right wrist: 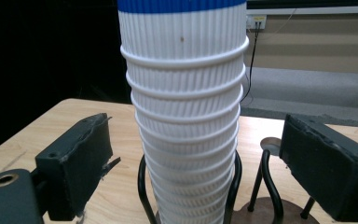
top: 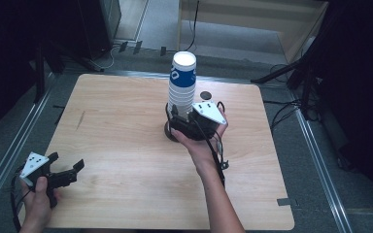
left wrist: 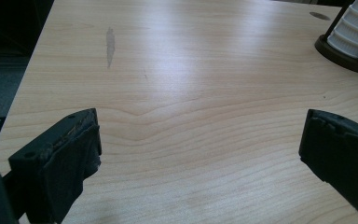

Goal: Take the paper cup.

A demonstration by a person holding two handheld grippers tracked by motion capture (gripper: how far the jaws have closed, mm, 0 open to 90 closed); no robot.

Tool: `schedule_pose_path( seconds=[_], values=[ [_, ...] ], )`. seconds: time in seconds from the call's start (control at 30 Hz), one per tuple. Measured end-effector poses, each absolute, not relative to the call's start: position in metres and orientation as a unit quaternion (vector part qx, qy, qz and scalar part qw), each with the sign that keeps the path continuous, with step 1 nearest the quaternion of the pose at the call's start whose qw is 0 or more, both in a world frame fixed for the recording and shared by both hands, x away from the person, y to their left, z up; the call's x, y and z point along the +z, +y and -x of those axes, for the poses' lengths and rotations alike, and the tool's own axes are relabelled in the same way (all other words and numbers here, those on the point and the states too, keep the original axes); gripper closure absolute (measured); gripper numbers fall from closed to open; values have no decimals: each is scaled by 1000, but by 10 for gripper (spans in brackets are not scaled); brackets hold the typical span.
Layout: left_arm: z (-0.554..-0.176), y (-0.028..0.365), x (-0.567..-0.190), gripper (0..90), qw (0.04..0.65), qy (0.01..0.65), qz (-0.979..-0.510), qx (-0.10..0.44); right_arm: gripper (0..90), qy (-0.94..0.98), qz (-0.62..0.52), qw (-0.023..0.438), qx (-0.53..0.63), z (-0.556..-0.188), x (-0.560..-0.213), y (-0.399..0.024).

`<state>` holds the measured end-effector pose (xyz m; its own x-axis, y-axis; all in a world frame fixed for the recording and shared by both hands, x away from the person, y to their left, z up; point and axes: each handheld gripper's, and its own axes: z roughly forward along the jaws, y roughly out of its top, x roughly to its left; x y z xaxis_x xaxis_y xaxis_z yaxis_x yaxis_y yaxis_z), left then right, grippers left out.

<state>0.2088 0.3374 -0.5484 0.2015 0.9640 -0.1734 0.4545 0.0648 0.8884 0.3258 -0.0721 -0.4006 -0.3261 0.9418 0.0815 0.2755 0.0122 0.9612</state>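
Right tongs (right wrist: 186, 158) gape around the cup stack (right wrist: 186, 116), untouching; light, crushable paper, grip low, gently. Left tongs (left wrist: 200, 154) wide, empty, near table's (top: 126, 145) left corner.

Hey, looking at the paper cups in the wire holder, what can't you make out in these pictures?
- Blue lettering on the top cup of the white ribbed paper cup stack: high view, turned away, partly readable.
- Dark round wire holder base: right claw view, cut off by the bottom edge.
- Small dark round spot on the wooden table: high view, too small to identify.
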Motion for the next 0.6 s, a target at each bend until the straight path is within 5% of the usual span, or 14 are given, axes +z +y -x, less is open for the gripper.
schedule_pose_path(
  seconds=[0.6],
  values=[
    [-209, 338, -548, 0, 463, 568, -623, 275, 74, 616, -493, 340, 511, -349, -381, -57]
  ],
)
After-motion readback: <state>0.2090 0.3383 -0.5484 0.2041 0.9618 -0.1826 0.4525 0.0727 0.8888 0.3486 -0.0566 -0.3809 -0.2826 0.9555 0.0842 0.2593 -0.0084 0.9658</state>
